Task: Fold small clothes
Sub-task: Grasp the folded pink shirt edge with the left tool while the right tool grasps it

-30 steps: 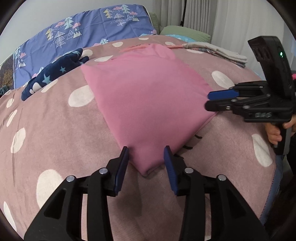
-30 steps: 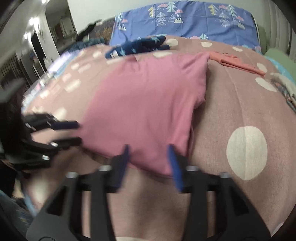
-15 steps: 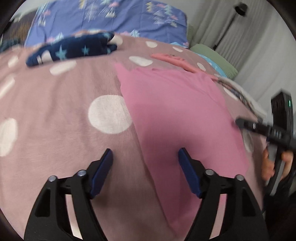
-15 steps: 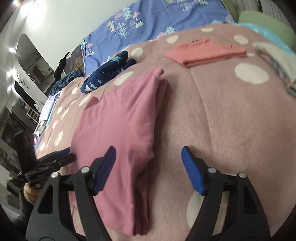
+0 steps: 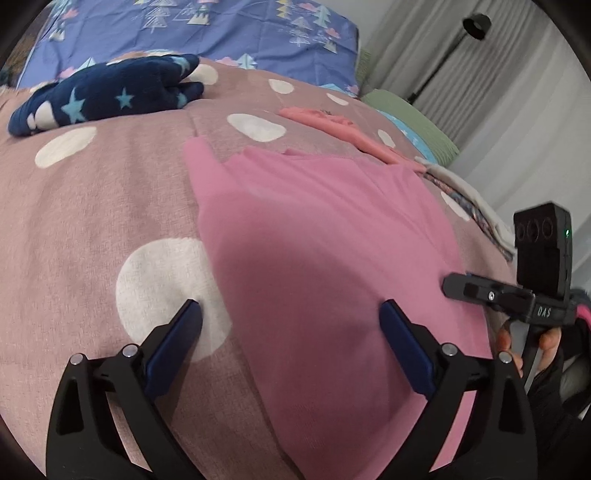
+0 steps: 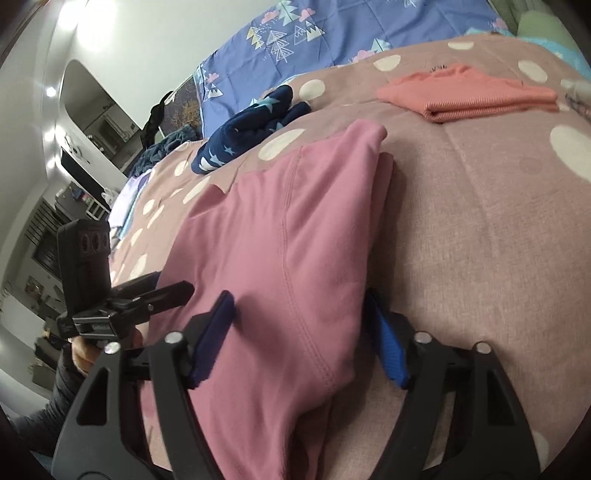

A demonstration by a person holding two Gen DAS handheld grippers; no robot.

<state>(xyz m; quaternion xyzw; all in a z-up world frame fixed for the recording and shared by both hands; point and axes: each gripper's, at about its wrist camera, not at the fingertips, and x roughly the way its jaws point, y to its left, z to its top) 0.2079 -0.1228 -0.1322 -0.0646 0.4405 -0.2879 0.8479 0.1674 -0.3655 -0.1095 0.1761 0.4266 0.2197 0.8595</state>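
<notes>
A pink folded garment lies flat on the dotted blanket. My left gripper hovers low over the garment's left edge with its jaws wide and still opening; the edge runs between them, untouched by the pads. In the right wrist view the garment shows its thick folded right edge. My right gripper straddles that edge, jaws closing, with a gap still showing at the pads. Each gripper appears in the other's view: the right gripper and the left gripper, both hand-held.
A navy star-print garment lies at the back left. A folded coral garment lies behind the pink one, and a stack of folded cloth at the right edge. A blue tree-print pillow and a green pillow line the headboard side.
Both grippers left the garment's near corner and moved apart to its left and right edges. The left jaws spread from narrow to wide. The right jaws widened, then narrowed slightly.
</notes>
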